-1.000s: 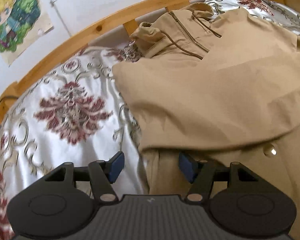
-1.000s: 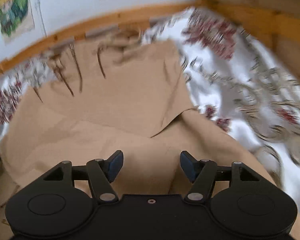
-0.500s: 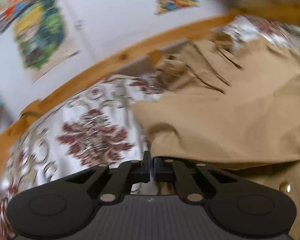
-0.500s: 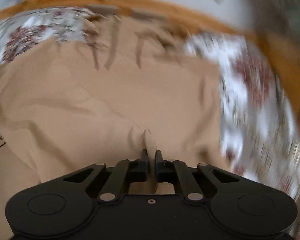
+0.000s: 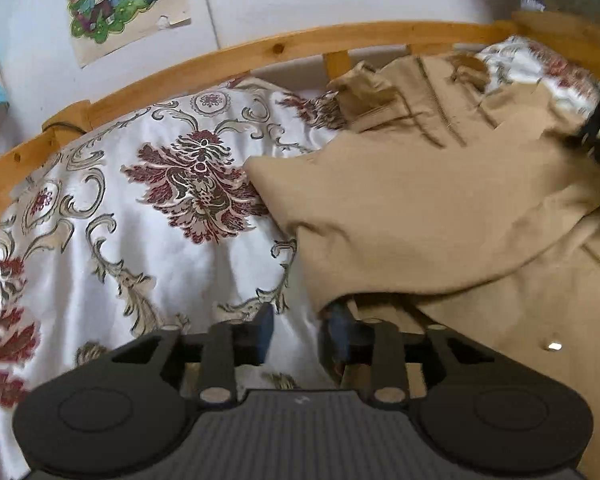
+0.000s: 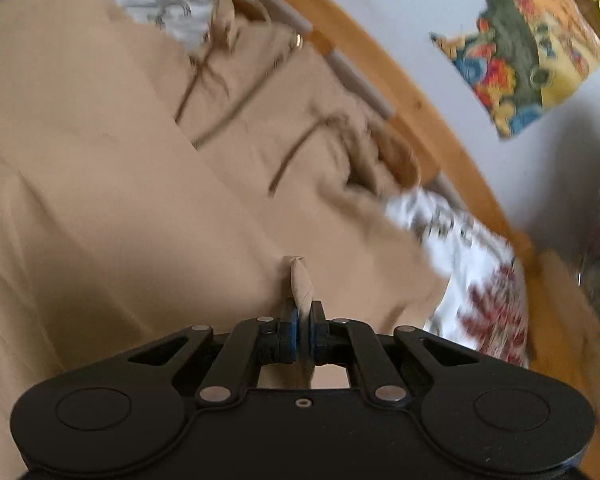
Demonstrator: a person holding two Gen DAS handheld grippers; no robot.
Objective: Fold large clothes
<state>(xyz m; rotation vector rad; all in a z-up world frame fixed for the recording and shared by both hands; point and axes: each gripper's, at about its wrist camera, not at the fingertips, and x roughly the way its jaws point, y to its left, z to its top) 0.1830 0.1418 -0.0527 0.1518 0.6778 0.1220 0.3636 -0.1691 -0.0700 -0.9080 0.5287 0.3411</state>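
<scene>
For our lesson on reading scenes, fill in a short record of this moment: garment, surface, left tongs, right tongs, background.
garment: tan hooded jacket, partly folded over itself
surface: floral bedspread inside a wooden bed rail
left tongs: just been opening, nothing pinched, jacket edge beside one finger
right tongs: shut on a pinch of jacket fabric
background: cartoon posters on the white wall

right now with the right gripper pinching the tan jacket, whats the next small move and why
Probably carry the right gripper, shut on a pinch of the tan hooded jacket, on across the jacket to lay the fold. The left gripper has just been opening, with nothing between its pads, so only the right controls the cloth.
</scene>
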